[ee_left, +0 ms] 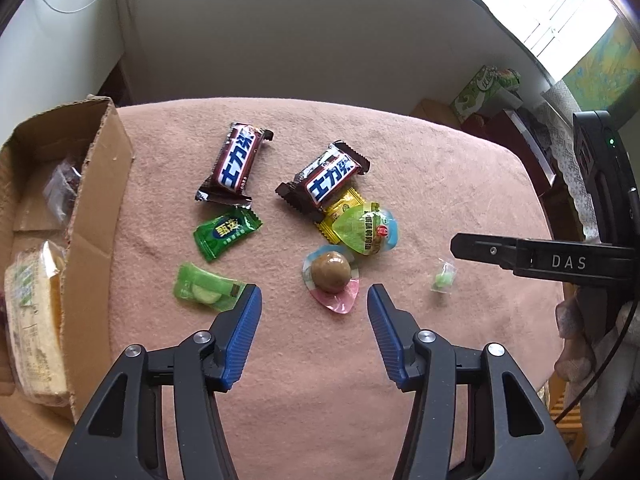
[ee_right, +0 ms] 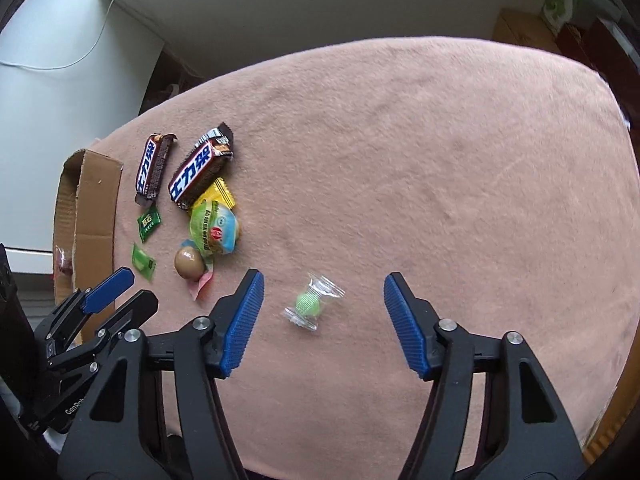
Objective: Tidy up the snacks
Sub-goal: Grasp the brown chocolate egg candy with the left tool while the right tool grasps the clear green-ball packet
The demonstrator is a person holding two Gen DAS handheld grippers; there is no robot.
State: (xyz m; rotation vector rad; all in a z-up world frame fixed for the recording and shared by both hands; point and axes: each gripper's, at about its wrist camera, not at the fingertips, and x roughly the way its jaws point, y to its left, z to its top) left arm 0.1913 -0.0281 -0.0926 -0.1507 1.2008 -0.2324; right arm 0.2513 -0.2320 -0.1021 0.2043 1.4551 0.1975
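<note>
Snacks lie on a pink cloth [ee_left: 440, 184]: two brown chocolate bars [ee_left: 237, 162] [ee_left: 326, 178], a green candy packet [ee_left: 226, 233], a green wafer packet [ee_left: 206, 288], a yellow sachet [ee_left: 342, 210], a green-lidded egg pack [ee_left: 370, 230] and a brown egg in a pink pack [ee_left: 331, 276]. My left gripper [ee_left: 314, 304] is open and empty, just short of the brown egg. My right gripper [ee_right: 323, 294] is open and empty, with a small green candy in clear wrap [ee_right: 308, 306] between its fingers' line; the candy also shows in the left wrist view [ee_left: 443, 278].
An open cardboard box [ee_left: 90, 216] stands at the cloth's left edge, holding a wrapped cake [ee_left: 36, 320] and a dark packet [ee_left: 62, 186]. The right gripper's body [ee_left: 540, 260] reaches in from the right. Boxes and furniture [ee_left: 486, 88] stand beyond the far right edge.
</note>
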